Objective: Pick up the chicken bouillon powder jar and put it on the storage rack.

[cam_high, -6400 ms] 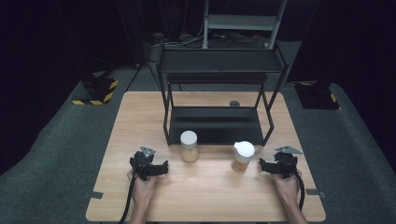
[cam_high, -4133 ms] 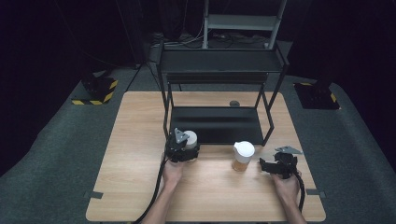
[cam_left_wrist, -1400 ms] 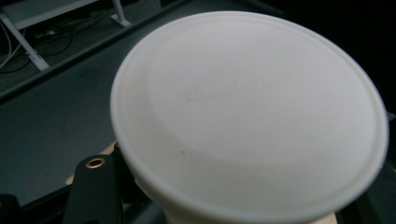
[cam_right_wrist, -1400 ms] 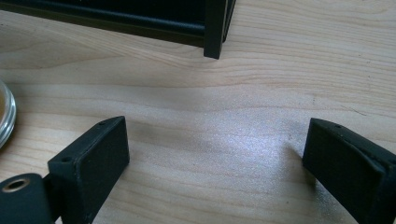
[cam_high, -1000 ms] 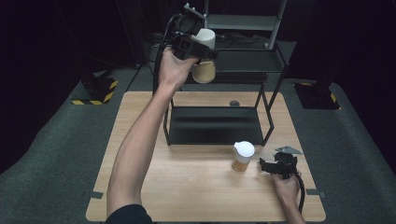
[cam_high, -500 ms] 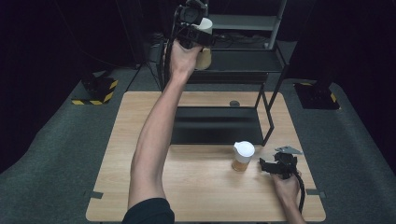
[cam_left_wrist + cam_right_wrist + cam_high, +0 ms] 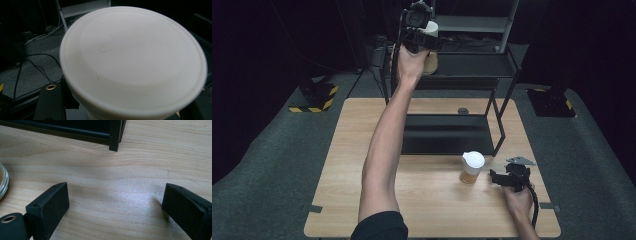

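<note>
Left arm stretched up and forward, left gripper clamping a white-lidded jar between its jaws; right gripper rests spread wide on the table.

A black two-tier metal rack stood at the far side of the wooden table. Behind it rose a grey shelf unit, with cables on the dark floor. Yellow-and-black striped blocks sat at both far corners.
</note>
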Available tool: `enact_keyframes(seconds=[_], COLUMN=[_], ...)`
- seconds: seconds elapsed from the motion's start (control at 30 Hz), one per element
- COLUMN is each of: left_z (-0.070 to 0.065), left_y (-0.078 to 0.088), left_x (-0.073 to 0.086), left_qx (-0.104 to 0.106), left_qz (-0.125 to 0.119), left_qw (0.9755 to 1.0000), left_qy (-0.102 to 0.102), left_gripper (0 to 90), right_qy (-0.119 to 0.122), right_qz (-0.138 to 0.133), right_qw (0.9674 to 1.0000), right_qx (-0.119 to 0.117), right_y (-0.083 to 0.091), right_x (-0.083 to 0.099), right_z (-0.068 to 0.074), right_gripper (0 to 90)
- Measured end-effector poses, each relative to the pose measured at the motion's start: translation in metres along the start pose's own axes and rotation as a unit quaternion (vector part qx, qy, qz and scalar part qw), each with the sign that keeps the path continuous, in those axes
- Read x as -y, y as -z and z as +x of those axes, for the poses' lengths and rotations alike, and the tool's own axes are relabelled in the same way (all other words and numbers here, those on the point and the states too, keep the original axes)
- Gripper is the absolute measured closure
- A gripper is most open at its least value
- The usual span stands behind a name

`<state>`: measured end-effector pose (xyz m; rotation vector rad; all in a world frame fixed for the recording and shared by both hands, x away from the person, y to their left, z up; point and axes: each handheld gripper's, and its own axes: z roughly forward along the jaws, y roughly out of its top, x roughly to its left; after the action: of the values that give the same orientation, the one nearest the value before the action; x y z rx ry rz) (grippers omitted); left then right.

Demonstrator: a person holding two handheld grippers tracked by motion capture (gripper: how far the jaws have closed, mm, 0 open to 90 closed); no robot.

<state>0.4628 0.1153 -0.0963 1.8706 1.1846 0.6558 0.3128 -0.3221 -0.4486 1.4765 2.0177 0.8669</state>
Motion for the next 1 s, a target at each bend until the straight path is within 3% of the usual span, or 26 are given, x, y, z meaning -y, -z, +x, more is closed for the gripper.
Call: enact_keyframes(seconds=[0.33, 0.4, 0.57, 1.0], left_z=[0.005, 0.009, 0.008, 0.002], left_y=[-0.001, 0.0, 0.003, 0.016], left_x=[0.001, 0.001, 0.002, 0.011], left_qx=[0.009, 0.02, 0.014, 0.01], left_qz=[0.001, 0.001, 0.007, 0.024], left_qw=[1.0, 0.9998, 0.9999, 0.9994], left_qy=[0.001, 0.007, -0.001, -0.023], left_gripper=[33.3, 28.1, 13.5, 6.0], right_qy=[0.0, 0.0, 0.0, 0.0], right_qz=[0.001, 0.001, 0.001, 0.0], right_qw=[1.0, 1.0, 1.0, 1.0], right_qx=[0.0, 0.0, 0.0, 0.0], right_y=[0.0, 0.0, 0.0, 0.0], right_x=[0.0, 0.0, 0.0, 0.0], right_z=[0.0, 0.0, 0.0, 0.0], right_gripper=[6.5, 6.5, 6.5, 6.5])
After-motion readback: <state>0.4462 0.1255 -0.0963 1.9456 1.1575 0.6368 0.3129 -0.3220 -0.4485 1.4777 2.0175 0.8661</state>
